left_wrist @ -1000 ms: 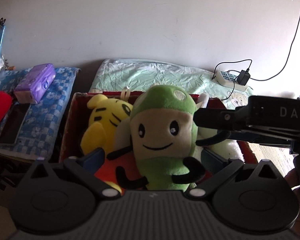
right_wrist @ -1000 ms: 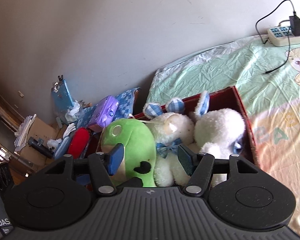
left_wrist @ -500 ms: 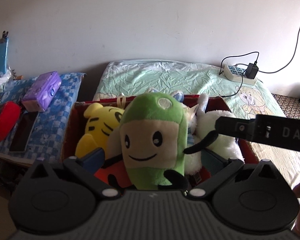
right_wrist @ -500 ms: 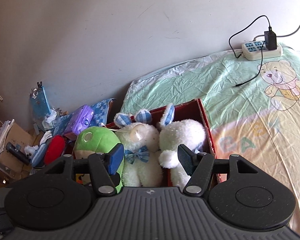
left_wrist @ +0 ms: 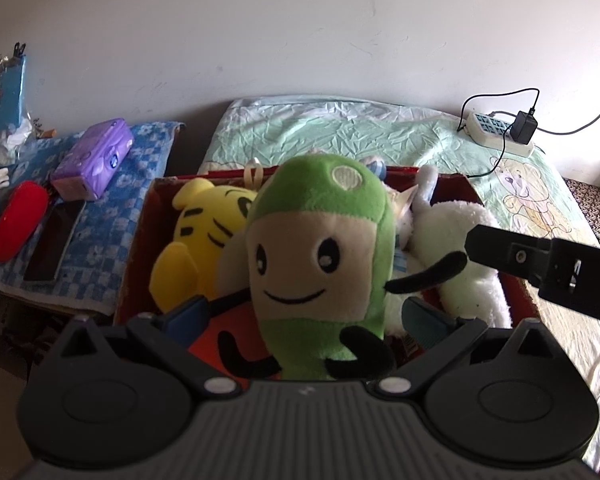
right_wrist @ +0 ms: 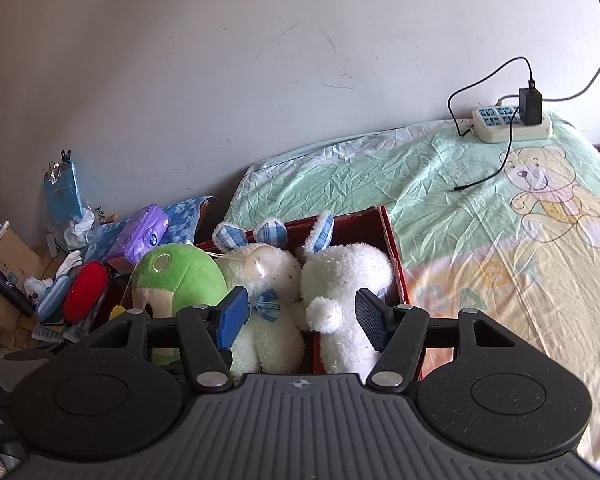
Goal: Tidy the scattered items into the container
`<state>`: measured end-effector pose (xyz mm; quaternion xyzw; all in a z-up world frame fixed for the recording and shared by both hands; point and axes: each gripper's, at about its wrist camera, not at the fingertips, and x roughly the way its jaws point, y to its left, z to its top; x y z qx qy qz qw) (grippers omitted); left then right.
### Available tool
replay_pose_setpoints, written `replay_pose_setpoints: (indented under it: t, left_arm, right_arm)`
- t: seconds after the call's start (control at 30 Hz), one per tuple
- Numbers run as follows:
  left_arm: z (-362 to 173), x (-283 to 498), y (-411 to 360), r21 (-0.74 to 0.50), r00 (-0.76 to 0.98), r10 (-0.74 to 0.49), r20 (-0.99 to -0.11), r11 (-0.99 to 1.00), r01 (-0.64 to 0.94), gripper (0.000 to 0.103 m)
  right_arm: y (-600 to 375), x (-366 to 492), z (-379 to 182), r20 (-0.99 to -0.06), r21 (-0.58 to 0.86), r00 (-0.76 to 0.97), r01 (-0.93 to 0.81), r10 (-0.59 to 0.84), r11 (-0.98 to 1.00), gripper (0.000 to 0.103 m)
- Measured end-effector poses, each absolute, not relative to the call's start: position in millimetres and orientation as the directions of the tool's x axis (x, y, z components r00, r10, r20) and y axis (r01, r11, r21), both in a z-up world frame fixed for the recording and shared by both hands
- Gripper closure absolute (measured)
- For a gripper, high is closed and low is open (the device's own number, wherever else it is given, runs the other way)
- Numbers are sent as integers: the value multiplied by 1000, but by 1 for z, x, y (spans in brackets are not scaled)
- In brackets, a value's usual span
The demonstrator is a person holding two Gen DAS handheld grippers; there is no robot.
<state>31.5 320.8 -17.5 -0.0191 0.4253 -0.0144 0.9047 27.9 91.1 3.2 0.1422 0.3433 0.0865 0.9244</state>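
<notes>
Both grippers pulled back from red box (left_wrist: 140, 240), left gripper (left_wrist: 306, 316) fingers wide around green plush (left_wrist: 320, 248), right gripper (right_wrist: 300, 318) fingers wide, empty.

I count four plush toys in one red box (left_wrist: 134, 240): one green plush (left_wrist: 320, 256), one yellow tiger plush (left_wrist: 200, 236), and two white bunnies, the left one (right_wrist: 264, 304) bow-tied and the right one (right_wrist: 344, 280) beside it. On the bed, far right, lies one power strip (right_wrist: 508, 124) with one black charger (right_wrist: 530, 106) plugged in. Left of the box I see one purple pack (left_wrist: 94, 158) and one red case (left_wrist: 18, 220).
</notes>
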Motion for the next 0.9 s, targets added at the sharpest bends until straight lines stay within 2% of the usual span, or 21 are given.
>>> replay_pose_setpoints:
  t: [0.9]
  left_arm:
    - [-29,24,306,65,607,60,-793,998,-14,1]
  right_arm:
    - [87,16,-7,-643,282,741,-5,193,959,40]
